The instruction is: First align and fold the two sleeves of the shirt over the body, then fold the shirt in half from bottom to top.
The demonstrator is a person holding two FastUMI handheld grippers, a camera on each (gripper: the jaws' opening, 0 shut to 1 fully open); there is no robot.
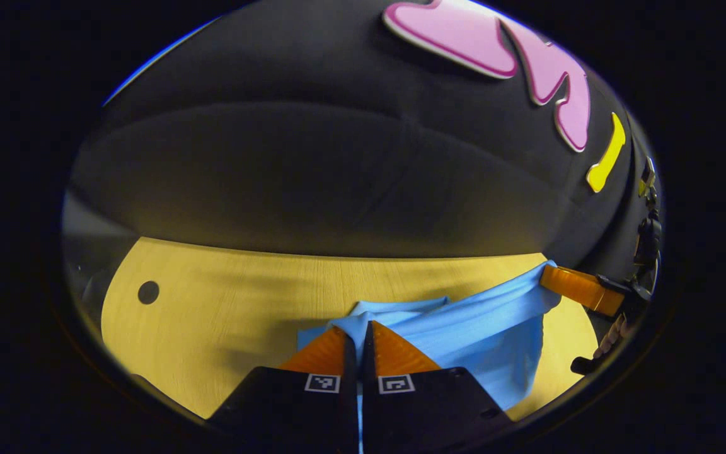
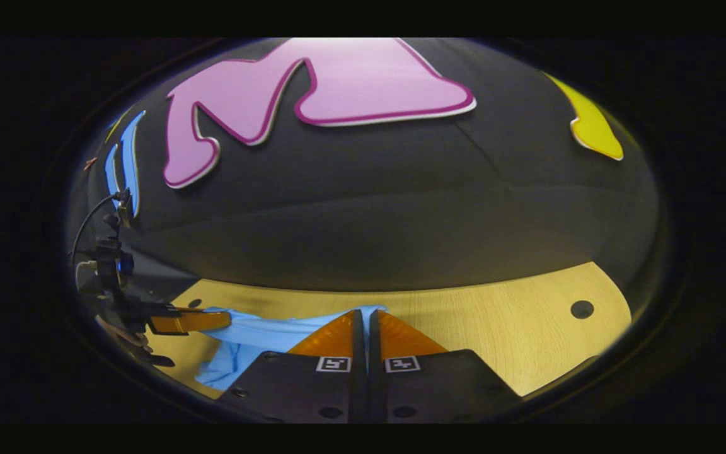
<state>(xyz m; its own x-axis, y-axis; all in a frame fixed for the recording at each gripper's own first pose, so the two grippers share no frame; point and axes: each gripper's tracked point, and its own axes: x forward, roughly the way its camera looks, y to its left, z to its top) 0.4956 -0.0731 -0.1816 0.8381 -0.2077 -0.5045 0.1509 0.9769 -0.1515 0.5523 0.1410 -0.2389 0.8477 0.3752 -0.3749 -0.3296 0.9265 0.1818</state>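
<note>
Shirt (image 1: 483, 328) bunched between both pinching tongs, its sleeves indistinguishable.

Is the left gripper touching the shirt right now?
Touching. In the left gripper view the left gripper is closed on a fold of the blue shirt, cloth pinched between both fingers; the right gripper view shows it at the shirt's edge too.

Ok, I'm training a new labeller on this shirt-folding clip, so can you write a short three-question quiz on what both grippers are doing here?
1. True or false: the left gripper is shut on the blue shirt.
2. What does the right gripper pinch? A) the table edge B) the blue shirt C) nothing
3. Fill in: the shirt hangs between the grippers above the wooden ____.

Key: 1 true; 2 B; 3 table.
</note>
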